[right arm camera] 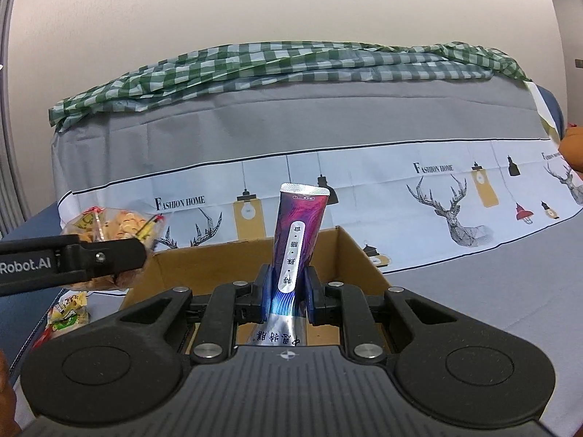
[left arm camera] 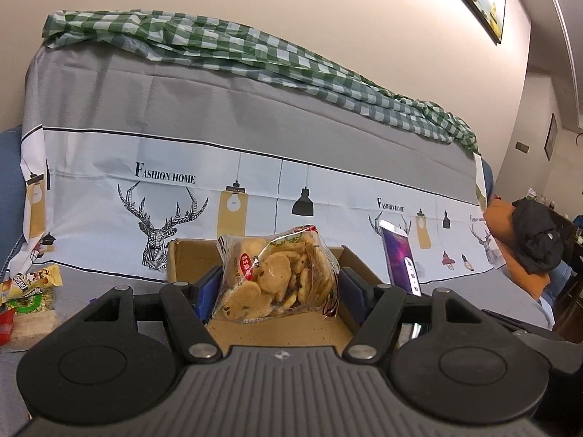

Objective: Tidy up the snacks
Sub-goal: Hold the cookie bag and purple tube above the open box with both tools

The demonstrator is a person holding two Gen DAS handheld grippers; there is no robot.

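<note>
My left tool (left arm camera: pixel 277 287) is clamped on a cookie bag (left arm camera: pixel 277 279); my right tool (right arm camera: pixel 288 291) grips a purple pouch (right arm camera: pixel 297 242) over the cardboard box (right arm camera: pixel 349 255), with loose snacks (right arm camera: pixel 67 313) at nine o'clock.

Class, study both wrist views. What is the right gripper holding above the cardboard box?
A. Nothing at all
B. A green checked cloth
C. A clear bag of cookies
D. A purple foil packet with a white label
D: the right gripper is clamped on the purple foil packet, standing upright over the cardboard box, while the bag of cookies sits in the left gripper.
</note>
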